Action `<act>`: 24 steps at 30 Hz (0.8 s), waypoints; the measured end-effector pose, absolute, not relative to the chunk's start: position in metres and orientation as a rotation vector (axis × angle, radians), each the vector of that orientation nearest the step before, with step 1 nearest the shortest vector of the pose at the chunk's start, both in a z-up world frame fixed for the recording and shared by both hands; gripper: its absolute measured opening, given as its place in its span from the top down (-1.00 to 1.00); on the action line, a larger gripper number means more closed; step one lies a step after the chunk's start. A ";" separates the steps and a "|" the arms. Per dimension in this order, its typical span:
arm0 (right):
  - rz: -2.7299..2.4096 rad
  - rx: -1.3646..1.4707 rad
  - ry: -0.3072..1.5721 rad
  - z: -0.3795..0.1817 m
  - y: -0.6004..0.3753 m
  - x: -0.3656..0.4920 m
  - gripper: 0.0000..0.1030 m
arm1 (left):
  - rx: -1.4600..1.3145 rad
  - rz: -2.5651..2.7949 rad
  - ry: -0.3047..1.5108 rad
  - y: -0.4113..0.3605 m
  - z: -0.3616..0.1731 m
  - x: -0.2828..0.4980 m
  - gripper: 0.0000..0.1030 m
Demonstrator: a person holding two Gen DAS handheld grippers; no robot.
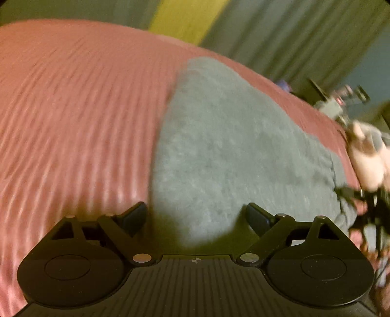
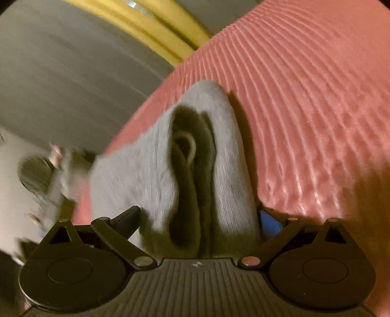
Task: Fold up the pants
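Left wrist view: grey fleecy pants spread flat across a pink ribbed bed cover, one rounded end reaching toward the far edge of the bed, the near end running down between the black fingers of the left gripper. Jaws set wide, one finger over the pink cover just beside the cloth's edge, the other over the grey fabric; no pad seen pressing on the cloth. Blurred at the right edge: a hand on the right gripper, close to the far side of the pants; jaw state not readable from there. Behind the bed, grey curtains with a yellow strip between them. Right wrist view: same grey pants bunched in upright folds, a dark hollow at the centre with a pale looped drawstring showing inside. Right gripper set wide around that bundle, thick folds filling the gap from one finger to the other, a blue pad showing against the cloth on the right; real clamping or mere contact hard to tell through the blur. Pink ribbed cover filling the right of the view, grey curtain and yellow band beyond it at upper left. Smeared at the left edge: left gripper, details lost to motion blur.
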State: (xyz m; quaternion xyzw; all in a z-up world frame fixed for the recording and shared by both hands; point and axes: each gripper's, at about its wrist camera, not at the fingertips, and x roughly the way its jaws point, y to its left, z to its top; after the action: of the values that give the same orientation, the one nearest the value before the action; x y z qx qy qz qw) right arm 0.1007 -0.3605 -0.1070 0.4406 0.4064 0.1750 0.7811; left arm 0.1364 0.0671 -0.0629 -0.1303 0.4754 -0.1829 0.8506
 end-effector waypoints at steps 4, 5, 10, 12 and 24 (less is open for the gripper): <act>0.433 0.938 0.888 -0.107 -0.355 0.110 -0.93 | -0.237 -0.484 1.048 0.055 -0.066 0.159 -0.83; 0.453 0.900 0.887 -0.105 -0.351 0.112 -0.93 | -0.234 -0.492 1.067 0.053 -0.067 0.164 -0.83; 0.469 0.775 0.888 -0.098 -0.327 0.123 -0.92 | -0.257 -0.456 1.059 0.040 -0.070 0.180 -0.53; 0.444 0.707 0.897 -0.087 -0.318 0.129 -0.69 | -0.257 -0.434 1.024 0.035 -0.065 0.177 -0.07; 0.480 0.692 0.682 -0.025 -0.310 0.131 -0.25 | -0.183 -0.415 0.766 0.007 0.009 0.172 0.41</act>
State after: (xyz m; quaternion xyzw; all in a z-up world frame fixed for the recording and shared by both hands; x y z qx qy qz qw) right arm 0.1305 -0.3096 -0.0247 0.3291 0.3245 0.2285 0.8568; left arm 0.1724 0.0068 0.0092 -0.0884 0.3704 -0.2007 0.9026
